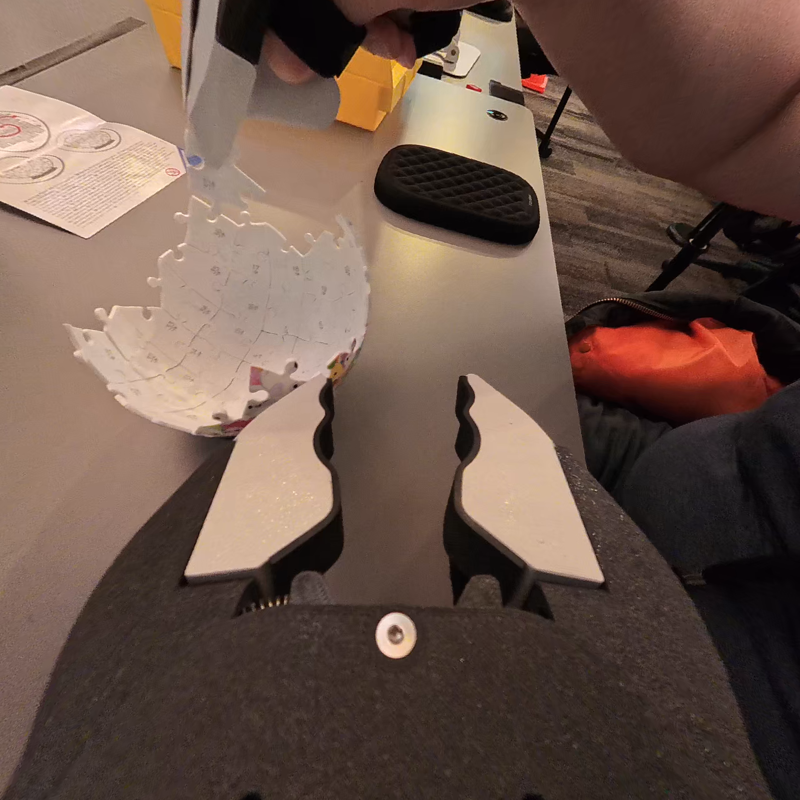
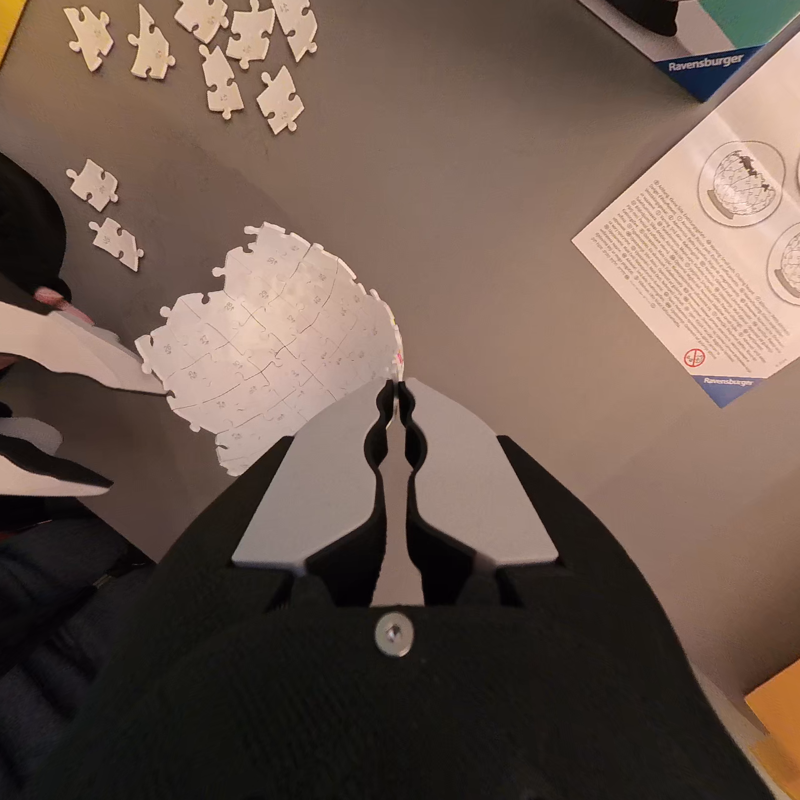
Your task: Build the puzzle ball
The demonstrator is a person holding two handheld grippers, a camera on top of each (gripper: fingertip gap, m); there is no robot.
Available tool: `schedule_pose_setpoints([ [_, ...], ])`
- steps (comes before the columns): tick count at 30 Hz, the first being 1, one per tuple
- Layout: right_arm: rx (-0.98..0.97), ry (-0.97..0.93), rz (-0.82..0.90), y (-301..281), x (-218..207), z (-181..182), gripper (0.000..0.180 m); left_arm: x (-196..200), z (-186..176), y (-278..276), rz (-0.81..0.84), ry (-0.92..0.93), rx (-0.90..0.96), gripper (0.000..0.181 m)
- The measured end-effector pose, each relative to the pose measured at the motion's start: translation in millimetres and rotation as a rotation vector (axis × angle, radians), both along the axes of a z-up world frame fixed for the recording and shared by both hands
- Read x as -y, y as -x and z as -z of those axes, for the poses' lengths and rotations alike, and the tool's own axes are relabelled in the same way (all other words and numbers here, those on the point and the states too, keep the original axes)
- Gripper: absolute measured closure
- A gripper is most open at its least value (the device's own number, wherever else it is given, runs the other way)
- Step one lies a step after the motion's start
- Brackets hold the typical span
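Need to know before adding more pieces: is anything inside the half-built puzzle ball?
Nothing loose shows inside the puzzle ball shell, only its white numbered inner faces. The near part of its bowl is hidden by the left gripper's finger, so that part stays unconfirmed.

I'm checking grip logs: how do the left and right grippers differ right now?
The left gripper is open and holds nothing; the right gripper is shut on a puzzle piece. The left gripper sits low beside the half-built puzzle ball; the right gripper reaches down from above to its upper rim. Both have grey fingers with wavy black pads.
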State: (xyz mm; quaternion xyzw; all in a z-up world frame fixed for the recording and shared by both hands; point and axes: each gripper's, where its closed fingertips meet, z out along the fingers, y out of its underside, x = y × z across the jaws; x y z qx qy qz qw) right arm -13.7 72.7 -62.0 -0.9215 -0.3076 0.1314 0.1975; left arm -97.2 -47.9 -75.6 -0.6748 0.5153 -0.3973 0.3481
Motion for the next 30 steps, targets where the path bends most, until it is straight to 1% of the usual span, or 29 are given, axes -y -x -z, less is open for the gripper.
schedule_pose_setpoints([
  [7, -0.038, -0.022, -0.014, 1, 1, -8, 0.177, 6, -1, -9, 0.015, -0.001, 0.004, 0.126],
  [10, -0.056, -0.046, -0.024, -1, 2, -14, 0.177, 5, -11, -3, -0.006, -0.035, 0.03, 0.128],
  [13, -0.076, -0.091, -0.028, -7, 4, -23, 0.177, -9, -17, 20, -0.093, -0.112, 0.024, 0.121],
  [16, -0.107, -0.132, -0.023, -14, 5, -33, 0.177, -31, -9, 42, -0.166, -0.153, -0.04, 0.113],
  [17, -0.119, -0.14, -0.019, -16, 6, -35, 0.177, -36, -6, 44, -0.171, -0.144, -0.042, 0.114],
  [19, -0.144, -0.149, -0.014, -19, 7, -38, 0.177, -39, -7, 40, -0.153, -0.101, 0.014, 0.114],
  [21, -0.162, -0.15, -0.008, -22, 9, -38, 0.177, -37, -9, 32, -0.126, -0.122, 0.052, 0.115],
  [23, -0.168, -0.143, -0.004, -27, 11, -34, 0.177, -36, -8, 27, -0.114, -0.198, 0.032, 0.113],
  [26, -0.175, -0.134, 0.004, -34, 14, -28, 0.177, -35, -5, 21, -0.122, -0.291, -0.019, 0.115],
  [30, -0.196, -0.119, 0.01, -40, 17, -23, 0.177, -27, -2, 12, -0.106, -0.276, -0.034, 0.118],
])
